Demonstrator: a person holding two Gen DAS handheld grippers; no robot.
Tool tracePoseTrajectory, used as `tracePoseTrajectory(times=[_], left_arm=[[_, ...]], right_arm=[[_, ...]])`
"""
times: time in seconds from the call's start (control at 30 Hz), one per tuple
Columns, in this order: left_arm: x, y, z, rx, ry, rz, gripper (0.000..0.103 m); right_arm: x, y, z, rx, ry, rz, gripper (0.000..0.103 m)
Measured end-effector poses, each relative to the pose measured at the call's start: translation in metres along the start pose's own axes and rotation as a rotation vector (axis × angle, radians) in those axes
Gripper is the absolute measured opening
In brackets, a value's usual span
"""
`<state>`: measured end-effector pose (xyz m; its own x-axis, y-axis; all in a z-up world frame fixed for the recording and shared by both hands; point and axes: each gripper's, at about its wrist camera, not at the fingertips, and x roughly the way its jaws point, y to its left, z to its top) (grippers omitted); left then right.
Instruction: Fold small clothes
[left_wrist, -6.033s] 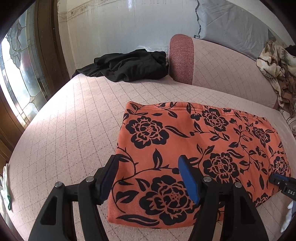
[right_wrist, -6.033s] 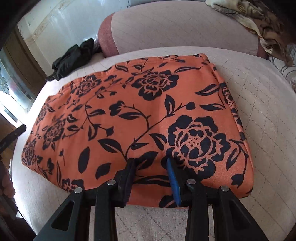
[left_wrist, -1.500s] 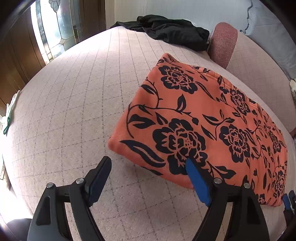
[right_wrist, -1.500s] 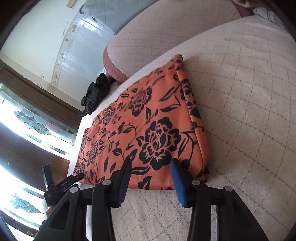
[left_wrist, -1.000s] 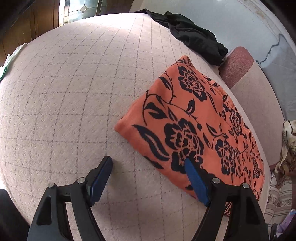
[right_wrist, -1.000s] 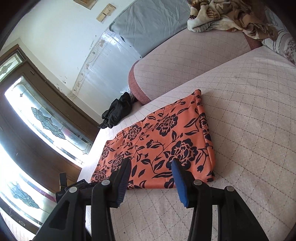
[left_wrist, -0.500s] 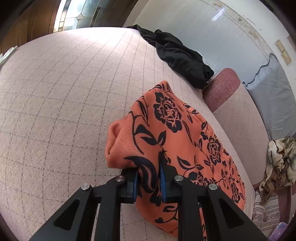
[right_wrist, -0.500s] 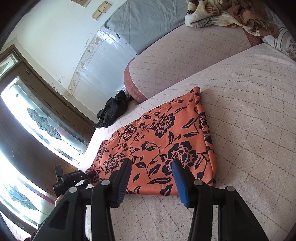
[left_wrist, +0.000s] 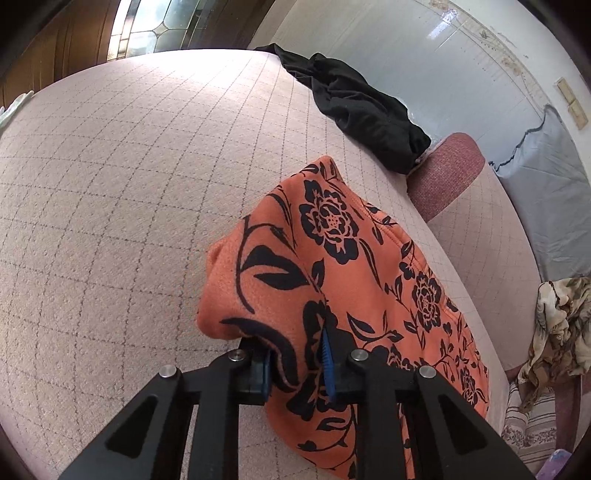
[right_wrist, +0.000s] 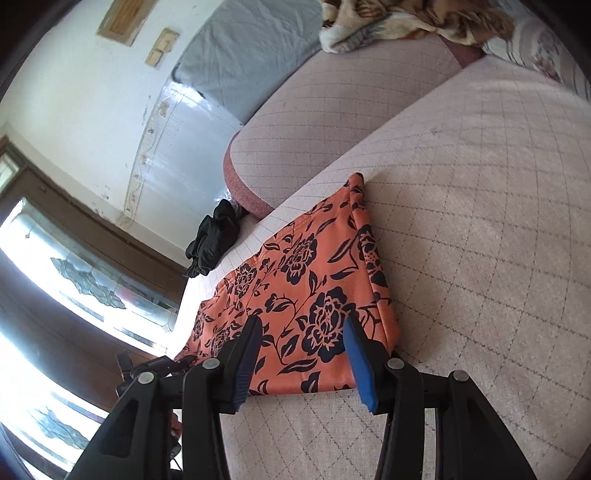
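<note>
An orange garment with black flowers lies folded on the pink quilted sofa seat. My left gripper is shut on its near left corner and holds that corner bunched and lifted off the seat. In the right wrist view the same garment stretches left, and my right gripper is open, its blue pads just above the garment's near right edge, not gripping it. The left gripper shows small at the garment's far end.
A black garment lies crumpled at the seat's far end by the red-edged backrest; it also shows in the right wrist view. A patterned brown blanket hangs over the backrest to the right. A stained-glass door stands beyond the seat's left edge.
My left gripper closed on the garment's left corner and raised it, bunching the cloth. My right gripper stayed open near the right edge, tilting slightly.
</note>
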<state>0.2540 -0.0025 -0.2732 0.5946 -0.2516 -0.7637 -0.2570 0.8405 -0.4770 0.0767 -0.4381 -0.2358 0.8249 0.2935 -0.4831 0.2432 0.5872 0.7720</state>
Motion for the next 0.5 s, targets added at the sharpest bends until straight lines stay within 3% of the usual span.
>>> tracePoseTrajectory(times=[0.1,0.13,0.23,0.37,0.5], left_arm=[[0.002,0.001,0.004,0.008,0.024,-0.022,0.027],[0.004,0.004,0.005,-0.011,0.037,-0.033,0.032],[0.009,0.011,0.004,-0.035,0.045,-0.057,0.035],[0.011,0.01,0.001,0.0,0.034,-0.054,0.032],[0.015,0.011,0.003,-0.01,0.039,-0.067,0.031]], right_arm=[[0.003,-0.033,0.0,0.182,0.046,-0.021,0.053],[0.004,-0.043,-0.002,0.243,0.061,-0.021,0.059],[0.013,-0.065,-0.015,0.407,0.132,0.05,0.064],[0.033,-0.063,-0.023,0.382,0.156,-0.01,0.064],[0.054,-0.051,-0.019,0.298,0.114,-0.031,0.063]])
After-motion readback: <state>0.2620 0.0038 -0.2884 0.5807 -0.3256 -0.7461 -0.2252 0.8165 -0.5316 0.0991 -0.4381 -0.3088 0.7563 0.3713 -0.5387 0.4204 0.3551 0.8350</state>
